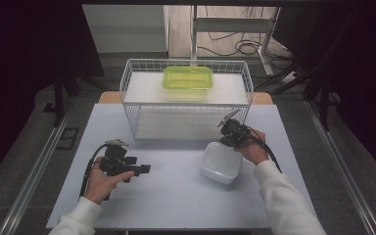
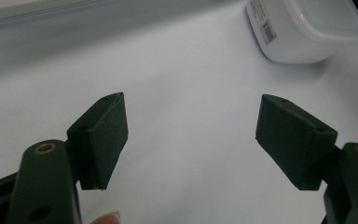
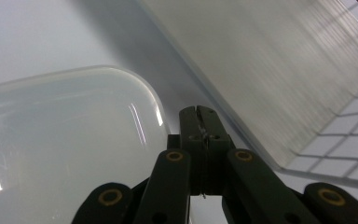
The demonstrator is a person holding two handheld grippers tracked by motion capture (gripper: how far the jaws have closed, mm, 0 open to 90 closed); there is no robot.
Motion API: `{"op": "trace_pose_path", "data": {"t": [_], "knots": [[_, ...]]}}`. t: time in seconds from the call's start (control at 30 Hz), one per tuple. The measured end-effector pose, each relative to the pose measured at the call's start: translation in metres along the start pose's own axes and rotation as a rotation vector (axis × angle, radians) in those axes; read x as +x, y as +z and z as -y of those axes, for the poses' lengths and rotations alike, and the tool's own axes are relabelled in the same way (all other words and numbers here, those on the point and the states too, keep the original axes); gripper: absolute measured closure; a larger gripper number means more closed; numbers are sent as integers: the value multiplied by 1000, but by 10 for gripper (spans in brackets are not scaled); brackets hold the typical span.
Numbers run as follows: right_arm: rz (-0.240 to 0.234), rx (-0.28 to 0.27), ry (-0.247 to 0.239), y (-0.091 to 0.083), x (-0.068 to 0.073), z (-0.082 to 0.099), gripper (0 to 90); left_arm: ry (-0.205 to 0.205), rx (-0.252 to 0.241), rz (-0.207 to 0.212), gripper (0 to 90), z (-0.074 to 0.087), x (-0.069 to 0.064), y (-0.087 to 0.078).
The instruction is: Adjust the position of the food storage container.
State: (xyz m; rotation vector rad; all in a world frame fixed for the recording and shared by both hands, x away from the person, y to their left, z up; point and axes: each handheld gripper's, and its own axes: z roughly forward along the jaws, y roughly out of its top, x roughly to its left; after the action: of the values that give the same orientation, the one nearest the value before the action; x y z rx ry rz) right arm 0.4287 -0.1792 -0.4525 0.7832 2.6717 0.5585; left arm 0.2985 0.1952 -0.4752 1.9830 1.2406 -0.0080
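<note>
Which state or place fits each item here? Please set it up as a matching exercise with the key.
Items:
1. green container
2. white container
3. left gripper
4. right gripper

States or places:
A. jaws closed
B. on the table, in front of the wire basket
C. jaws wide apart
D. on top of the wire basket

Pairs: 1-D, 2-B, 3-C, 4-A

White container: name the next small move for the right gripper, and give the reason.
Probably lift it slightly off the table. The right gripper looks shut at the white container's far rim, the wire rack stands just behind, and the left gripper hangs open, apart, over bare tabletop.
</note>
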Motion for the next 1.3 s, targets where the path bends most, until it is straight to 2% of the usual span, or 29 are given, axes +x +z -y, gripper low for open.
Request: {"op": "trace_pose_path", "data": {"t": [0.23, 0.27, 0.4, 0.53, 0.63, 0.73, 0.77, 0.8, 0.97, 1.03, 1.13, 1.17, 1.23, 1.3], "knots": [[-30, -2, -41, 1, 17, -4, 895, 0, 5, 0, 244, 1, 0, 1], [-39, -6, -60, 1, 24, -5, 895, 0, 8, 0, 244, 1, 0, 1], [-54, -9, -86, 0, 35, -7, 895, -3, 12, 0, 244, 1, 1, 2], [-63, -31, -78, -4, 34, -7, 895, -5, 8, -5, 244, 2, 1, 1], [-52, -69, -47, -18, 29, -3, 895, -12, 6, -15, 248, 2, 2, 0], [-25, -114, 3, -39, 23, 7, 895, -14, 5, -25, 251, 3, 3, -1], [-25, -114, 3, -39, 23, 7, 895, -14, 5, -25, 251, 3, 3, -1], [-12, -126, 36, -52, 20, 17, 895, -14, 4, -27, 251, 3, 4, -2], [0, -131, 141, -73, 19, 51, 895, -17, -2, -27, 251, 3, 3, -2], [7, -117, 185, -74, 20, 63, 895, -24, -5, -25, 251, 3, 3, -2], [20, -98, 210, -72, 21, 74, 894, -28, -1, -27, 251, 3, 3, 0], [8, -80, 243, -67, 24, 83, 895, -28, 3, -29, 252, 3, 3, 1], [-7, -61, 278, -61, 25, 88, 895, -23, 9, -32, 253, 3, 3, 3], [-13, -40, 283, -57, 25, 88, 895, -21, 14, -34, 253, 3, 3, 3]]}}
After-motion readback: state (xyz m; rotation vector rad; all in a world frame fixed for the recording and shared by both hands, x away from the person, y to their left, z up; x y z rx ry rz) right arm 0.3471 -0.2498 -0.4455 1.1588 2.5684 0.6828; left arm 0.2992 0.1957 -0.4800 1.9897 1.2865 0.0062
